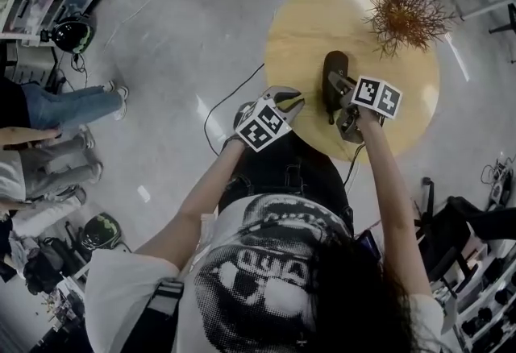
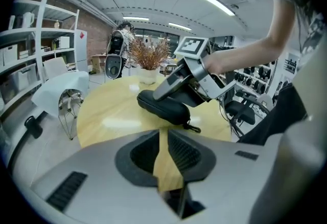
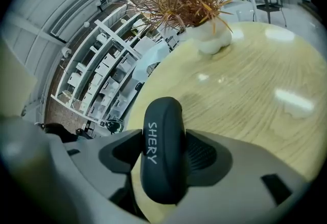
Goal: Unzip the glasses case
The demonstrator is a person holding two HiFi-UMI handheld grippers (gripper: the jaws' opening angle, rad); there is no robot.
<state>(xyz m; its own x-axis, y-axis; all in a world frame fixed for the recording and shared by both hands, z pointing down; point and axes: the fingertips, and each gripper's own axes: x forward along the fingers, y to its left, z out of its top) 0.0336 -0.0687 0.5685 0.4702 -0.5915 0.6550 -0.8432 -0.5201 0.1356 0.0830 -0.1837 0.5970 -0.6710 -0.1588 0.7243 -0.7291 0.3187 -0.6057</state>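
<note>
A black zipped glasses case (image 1: 333,76) lies on the round wooden table (image 1: 403,122), near its front edge. My right gripper (image 1: 343,100) is shut on the case's near end; in the right gripper view both pads press the sides of the case (image 3: 162,136), which carries white lettering. The left gripper view shows the case (image 2: 162,107) tilted up in the right gripper (image 2: 190,84), with a small zipper pull (image 2: 193,127) hanging from its near end. My left gripper (image 1: 290,100) hovers left of the case, apart from it. Its jaws (image 2: 164,142) stand slightly apart with only the tabletop between them.
A dried reddish plant in a white vase (image 1: 403,9) stands at the table's far side, behind the case. A dark cable (image 1: 230,97) runs over the grey floor left of the table. Seated people's legs (image 1: 72,105) and shelving are far left.
</note>
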